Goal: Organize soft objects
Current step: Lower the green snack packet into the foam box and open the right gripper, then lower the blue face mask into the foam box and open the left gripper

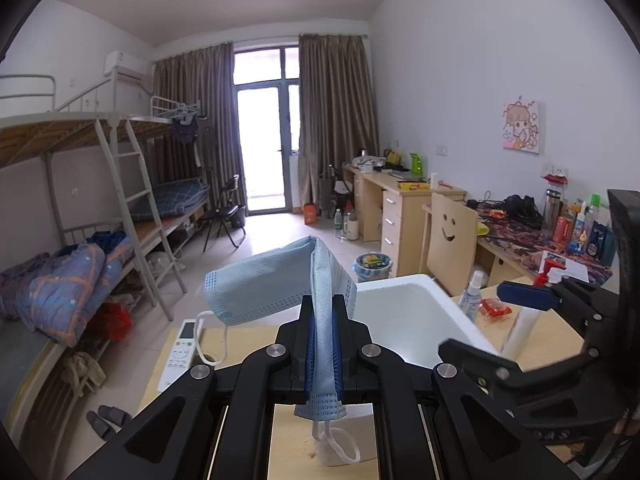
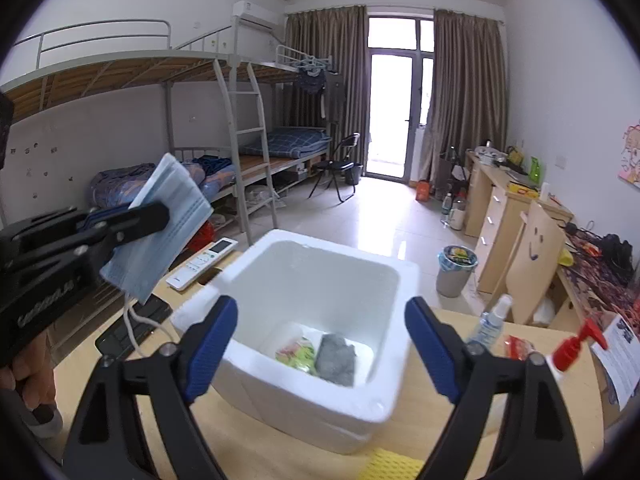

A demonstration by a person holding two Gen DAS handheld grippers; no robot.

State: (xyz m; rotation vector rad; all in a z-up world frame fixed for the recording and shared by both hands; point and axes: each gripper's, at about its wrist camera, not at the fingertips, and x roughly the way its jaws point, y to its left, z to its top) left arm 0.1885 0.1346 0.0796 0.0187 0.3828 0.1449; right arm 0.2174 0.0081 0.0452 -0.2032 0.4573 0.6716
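My left gripper point(image 1: 323, 320) is shut on a light blue face mask point(image 1: 264, 288), folded over the fingers, its white ear loops hanging. It is held in the air left of a white foam box point(image 1: 404, 312). In the right wrist view the mask point(image 2: 168, 220) and left gripper point(image 2: 160, 212) hang above the table's left side. My right gripper point(image 2: 322, 344) is open and empty, its blue pads either side of the foam box point(image 2: 320, 408). Inside the box lie a grey cloth point(image 2: 336, 358) and a green and red packet point(image 2: 294, 354).
On the wooden table point(image 2: 500, 436) are a white remote point(image 2: 202, 258), a black keyboard point(image 2: 132, 326), a spray bottle point(image 2: 490, 320), a red pump bottle point(image 2: 572, 346), a red wrapper point(image 2: 518, 348) and a yellow cloth point(image 2: 392, 466). Bunk beds stand left, desks right.
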